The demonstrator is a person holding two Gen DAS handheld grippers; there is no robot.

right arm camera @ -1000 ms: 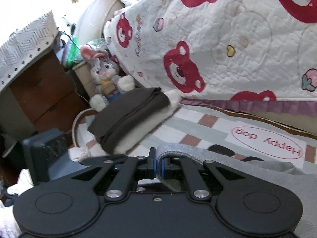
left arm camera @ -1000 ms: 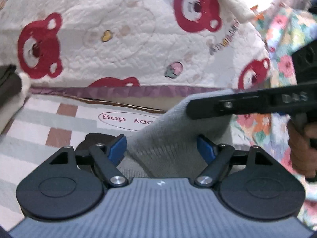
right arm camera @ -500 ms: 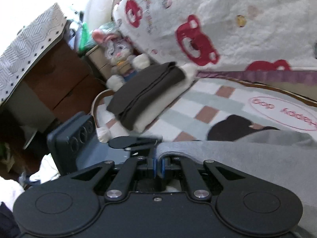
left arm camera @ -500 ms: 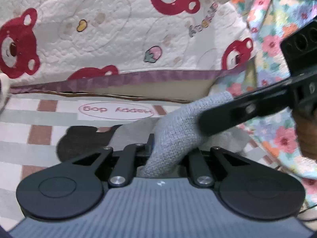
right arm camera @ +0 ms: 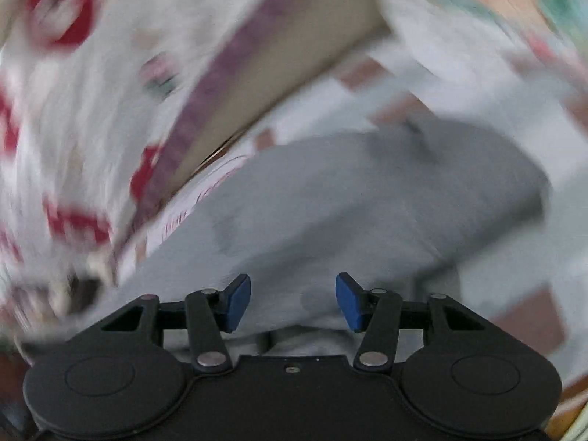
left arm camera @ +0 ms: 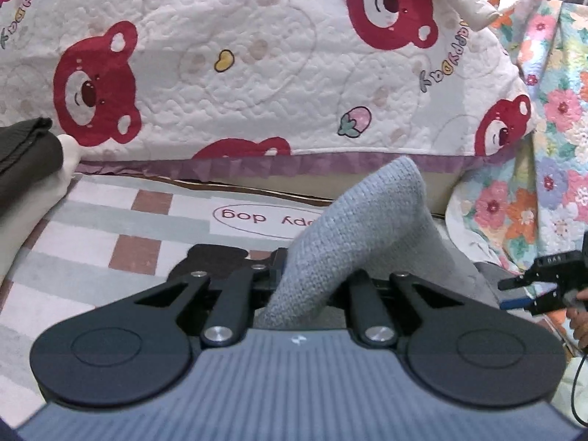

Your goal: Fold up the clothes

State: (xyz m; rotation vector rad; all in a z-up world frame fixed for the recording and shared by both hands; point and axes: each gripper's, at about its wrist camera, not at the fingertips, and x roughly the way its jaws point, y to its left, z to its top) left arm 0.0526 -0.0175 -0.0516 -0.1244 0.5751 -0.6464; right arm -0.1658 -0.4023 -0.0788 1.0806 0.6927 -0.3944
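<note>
Left wrist view: left tongs (left arm camera: 294, 279) clamp grey knit garment (left arm camera: 352, 228); right tongs (right arm camera: 293, 301) (blurred) are opening above it.

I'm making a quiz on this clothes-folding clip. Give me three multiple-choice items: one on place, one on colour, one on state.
1. The folded dark garment lies at the left wrist view's: A left edge, B right edge, C top.
2. The pinched knit is: A red, B grey, C brown.
3. The right gripper's pads are: A apart, B pressed together, C out of view.

A: the folded dark garment sits at the left edge.
B: the grey knit rises from the left gripper.
A: the right gripper is opening; nothing is pressed between its pads.
</note>
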